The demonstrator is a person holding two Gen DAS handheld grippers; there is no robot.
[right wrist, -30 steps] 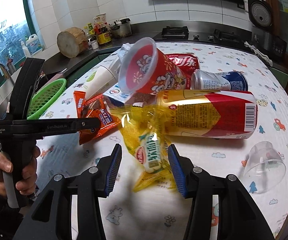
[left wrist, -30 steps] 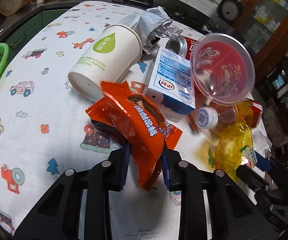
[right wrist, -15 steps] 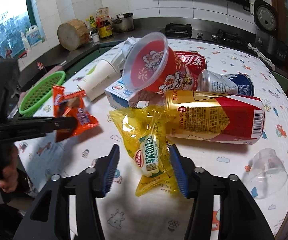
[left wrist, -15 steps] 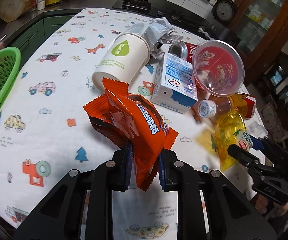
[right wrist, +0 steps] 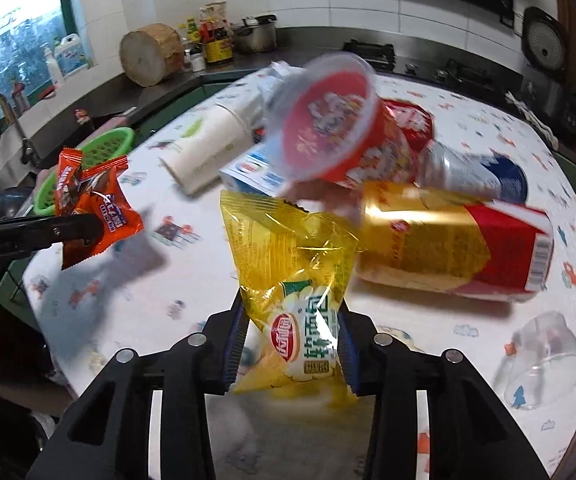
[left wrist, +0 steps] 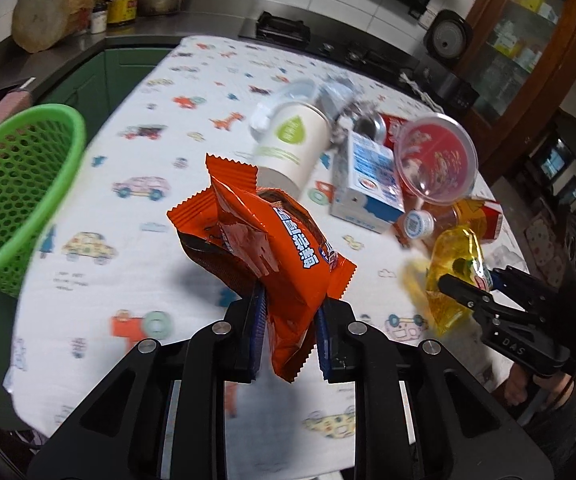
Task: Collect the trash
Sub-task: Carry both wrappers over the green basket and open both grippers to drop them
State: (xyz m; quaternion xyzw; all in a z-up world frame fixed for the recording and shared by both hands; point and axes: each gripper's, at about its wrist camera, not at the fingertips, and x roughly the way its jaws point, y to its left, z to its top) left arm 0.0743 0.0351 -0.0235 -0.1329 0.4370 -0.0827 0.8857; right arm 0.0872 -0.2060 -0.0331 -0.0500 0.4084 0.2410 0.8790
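Note:
My left gripper (left wrist: 288, 332) is shut on an orange snack wrapper (left wrist: 263, 240) and holds it above the table. It also shows in the right wrist view (right wrist: 95, 208). My right gripper (right wrist: 292, 336) is shut on a yellow snack bag (right wrist: 292, 264) and holds it lifted off the table; the bag also shows in the left wrist view (left wrist: 454, 264). A green mesh basket (left wrist: 11, 192) stands at the table's left edge, left of the orange wrapper.
On the cartoon-print tablecloth (left wrist: 135, 240) lie a white paper cup (left wrist: 292, 148), a blue-white milk carton (left wrist: 368, 184), a red plastic cup (right wrist: 336, 140), a gold-red canister (right wrist: 448, 244), a blue can (right wrist: 484, 176) and a clear plastic cup (right wrist: 544, 364). A counter runs behind.
Both grippers have risen and pulled back from the pile. My right gripper closed on the yellow bag and lifted it. The orange wrapper moved up and toward the green basket.

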